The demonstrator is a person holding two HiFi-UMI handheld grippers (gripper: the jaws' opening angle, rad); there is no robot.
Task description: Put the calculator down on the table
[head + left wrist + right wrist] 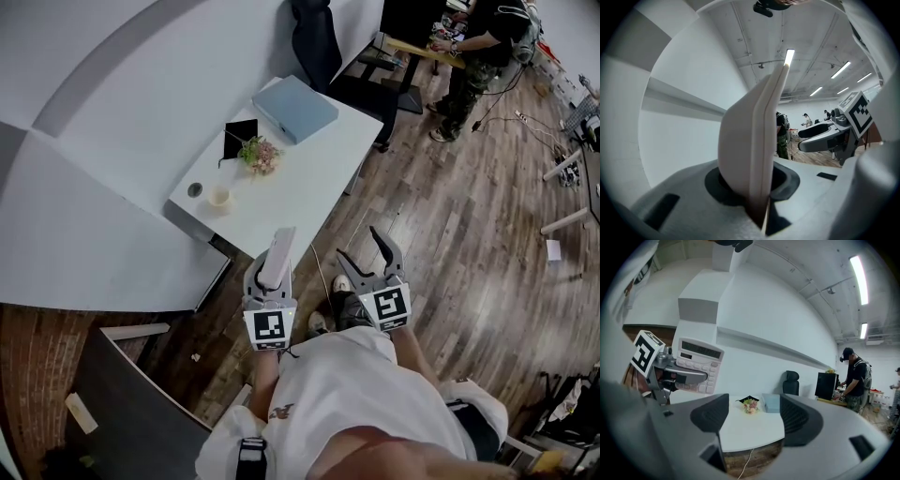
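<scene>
My left hand-held gripper (270, 279) is clamped on the calculator (278, 255), which stands on edge in the air at the tabletop's (309, 178) near edge. My right hand-held gripper (361, 248) gapes empty. I judge this the carrying step. Next I reach over bare tabletop and lower the calculator flat.

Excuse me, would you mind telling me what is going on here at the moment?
A person stands near a white table with a gripper in each hand. The left gripper is shut on a pale calculator, held on edge and not yet set down. The right gripper is open and empty. A blue box and some flowers sit on the table.
</scene>
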